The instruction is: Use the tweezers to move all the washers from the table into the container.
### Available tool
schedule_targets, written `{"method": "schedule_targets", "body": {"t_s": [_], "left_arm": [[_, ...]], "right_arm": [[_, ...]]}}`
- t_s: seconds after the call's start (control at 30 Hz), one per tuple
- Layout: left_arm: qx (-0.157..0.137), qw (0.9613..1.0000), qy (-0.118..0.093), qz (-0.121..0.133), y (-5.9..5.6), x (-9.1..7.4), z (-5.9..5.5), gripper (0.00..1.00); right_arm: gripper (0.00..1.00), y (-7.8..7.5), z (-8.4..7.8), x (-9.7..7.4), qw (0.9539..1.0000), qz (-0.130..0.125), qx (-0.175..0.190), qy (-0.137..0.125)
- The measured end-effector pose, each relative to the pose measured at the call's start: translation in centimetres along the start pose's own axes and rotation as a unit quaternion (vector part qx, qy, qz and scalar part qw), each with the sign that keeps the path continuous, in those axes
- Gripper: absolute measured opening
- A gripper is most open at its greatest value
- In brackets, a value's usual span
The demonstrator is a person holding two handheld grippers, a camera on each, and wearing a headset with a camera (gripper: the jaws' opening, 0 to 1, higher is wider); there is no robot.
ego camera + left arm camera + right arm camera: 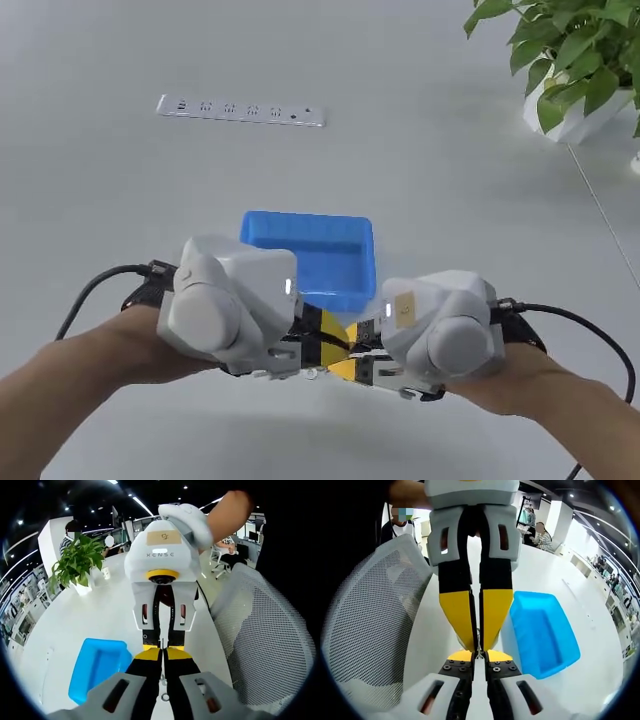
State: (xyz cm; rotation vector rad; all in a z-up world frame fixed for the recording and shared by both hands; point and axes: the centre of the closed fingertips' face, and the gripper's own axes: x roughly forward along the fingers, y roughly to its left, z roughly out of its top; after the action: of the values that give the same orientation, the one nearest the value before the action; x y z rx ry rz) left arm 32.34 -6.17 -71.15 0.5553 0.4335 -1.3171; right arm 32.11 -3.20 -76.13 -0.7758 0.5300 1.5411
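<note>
A washer (164, 697) is lying on the desk (420, 170), lower centre of the left gripper view, directly beneath the meeting tongs.
Before lowering, the thin sliver showing between the tips, probably the tweezers (161, 642), is best seated squarely, points free. The left tongs (161, 655) and right tongs (480, 656) are facing tip to tip, each pair pressed almost together, hovering over the washer; the blue container (320, 292) is sitting just beyond them, centre of the head view.
</note>
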Motion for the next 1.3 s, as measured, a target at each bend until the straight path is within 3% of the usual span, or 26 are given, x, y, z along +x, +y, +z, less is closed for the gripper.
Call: {"method": "schedule_targets", "body": {"t_s": [0.43, 1.3], "left_arm": [[-0.002, 1.0000, -0.004, 0.009, 0.24, -0.42, -0.01, 0.05], [-0.020, 0.9996, -0.004, 0.021, 0.58, -0.73, -0.51, 0.05]], "right_arm": [[0.09, -0.22, 0.34, 0.05, 0.9999, 0.004, -0.009, 0.002], [0.09, -0.20, 0.60, 0.62, 0.9980, 0.047, -0.040, 0.014]]}}
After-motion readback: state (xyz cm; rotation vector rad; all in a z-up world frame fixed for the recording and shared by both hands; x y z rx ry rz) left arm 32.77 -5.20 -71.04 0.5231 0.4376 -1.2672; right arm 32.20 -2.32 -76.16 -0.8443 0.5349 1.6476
